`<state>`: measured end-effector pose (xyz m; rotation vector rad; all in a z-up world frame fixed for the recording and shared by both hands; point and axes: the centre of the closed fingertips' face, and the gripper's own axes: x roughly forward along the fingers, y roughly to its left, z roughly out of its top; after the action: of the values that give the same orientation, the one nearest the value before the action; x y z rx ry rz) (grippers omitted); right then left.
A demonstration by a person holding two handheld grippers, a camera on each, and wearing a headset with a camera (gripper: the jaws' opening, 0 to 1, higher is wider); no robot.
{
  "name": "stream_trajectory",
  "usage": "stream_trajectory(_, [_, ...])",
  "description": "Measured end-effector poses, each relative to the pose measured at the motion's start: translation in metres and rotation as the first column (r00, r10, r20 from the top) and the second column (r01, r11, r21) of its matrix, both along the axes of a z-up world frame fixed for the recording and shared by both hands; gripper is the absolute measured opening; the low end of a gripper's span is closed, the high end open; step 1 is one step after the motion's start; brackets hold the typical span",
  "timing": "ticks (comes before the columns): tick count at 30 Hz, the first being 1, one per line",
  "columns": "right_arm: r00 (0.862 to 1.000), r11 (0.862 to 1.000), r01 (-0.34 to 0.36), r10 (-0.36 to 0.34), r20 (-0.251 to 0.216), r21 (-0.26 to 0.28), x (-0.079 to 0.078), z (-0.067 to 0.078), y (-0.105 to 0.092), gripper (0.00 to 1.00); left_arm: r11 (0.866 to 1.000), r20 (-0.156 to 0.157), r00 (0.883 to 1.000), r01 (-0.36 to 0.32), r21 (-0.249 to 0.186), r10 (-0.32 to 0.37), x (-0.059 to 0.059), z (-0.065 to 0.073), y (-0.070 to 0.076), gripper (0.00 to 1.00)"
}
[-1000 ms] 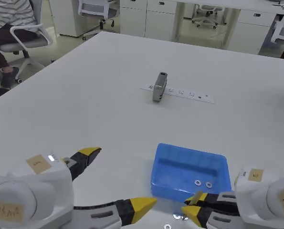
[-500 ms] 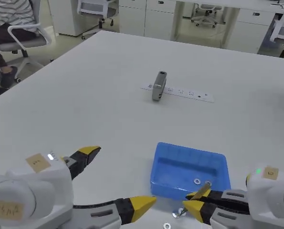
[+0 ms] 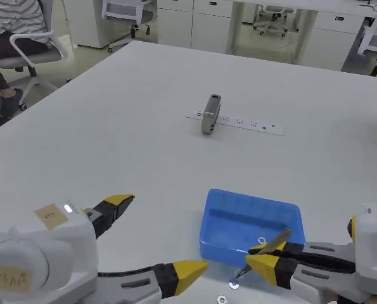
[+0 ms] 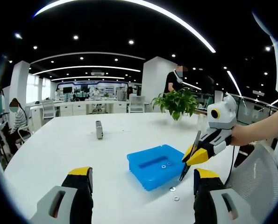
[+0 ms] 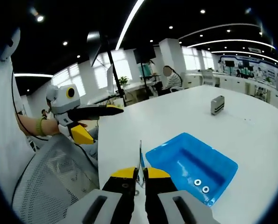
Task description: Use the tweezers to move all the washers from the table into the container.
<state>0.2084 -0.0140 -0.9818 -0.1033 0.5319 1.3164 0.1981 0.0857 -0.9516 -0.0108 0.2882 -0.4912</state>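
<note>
Right hand-held gripper (image 3: 256,258) is clamped shut on the tweezers (image 3: 278,240), their tips slanting down just beside a washer (image 3: 234,285) on the desk (image 3: 112,126), in front of the blue container (image 3: 208,218); a second washer (image 3: 222,299) lies near it. Left hand-held gripper (image 3: 153,237) gapes wide and holds nothing. The washers look thin, light and slick, so they are probably best pinched gently across the ring, through the hole, or they may skip away.

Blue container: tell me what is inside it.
A washer and a second washer lie side by side on the container floor near one wall. In the head view the tweezers cross that spot, hiding one washer.
</note>
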Motion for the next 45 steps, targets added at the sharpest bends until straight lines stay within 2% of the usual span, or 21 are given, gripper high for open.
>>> stream_trajectory(13, [1.0,0.998,0.017,-0.016,-0.021,0.059,0.02,0.016,0.004,0.03,1.0,0.002,1.0,-0.003,-0.001,0.003,0.0,0.0,0.001,0.91])
stream_trajectory(18, [0.998,0.995,0.049,-0.046,-0.039,0.088,0.03,0.02,0.006,0.03,1.0,0.002,1.0,-0.004,-0.001,0.004,0.0,0.0,0.001,0.91])
stream_trajectory(23, [0.994,0.991,0.093,-0.087,-0.063,0.093,0.043,0.017,0.006,0.03,1.0,0.001,1.0,-0.003,0.002,0.003,0.0,0.0,0.001,0.91])
stream_trajectory(26, [0.99,0.99,0.119,-0.113,-0.082,0.073,0.053,0.007,0.004,0.03,1.0,-0.001,1.0,-0.003,0.002,0.003,0.0,-0.001,0.001,0.91])
stream_trajectory(28, [0.985,0.989,0.144,-0.14,-0.102,0.039,0.06,-0.002,0.002,0.03,1.0,-0.002,1.0,-0.001,0.004,0.001,0.0,-0.001,0.001,0.91])
stream_trajectory(34, [0.977,0.985,0.175,-0.174,-0.125,0.0,0.071,-0.015,0.0,0.03,1.0,-0.005,1.0,-0.004,0.007,0.004,0.0,-0.001,0.001,0.9])
stream_trajectory(38, [0.975,0.983,0.181,-0.184,-0.124,-0.039,0.075,-0.025,0.0,0.03,1.0,-0.006,1.0,0.001,0.01,-0.001,0.0,-0.002,0.0,0.9])
stream_trajectory(45, [0.981,0.978,0.173,-0.181,-0.065,-0.12,0.078,-0.038,0.0,0.03,1.0,-0.01,1.0,0.003,0.013,-0.003,0.0,-0.003,0.0,0.9])
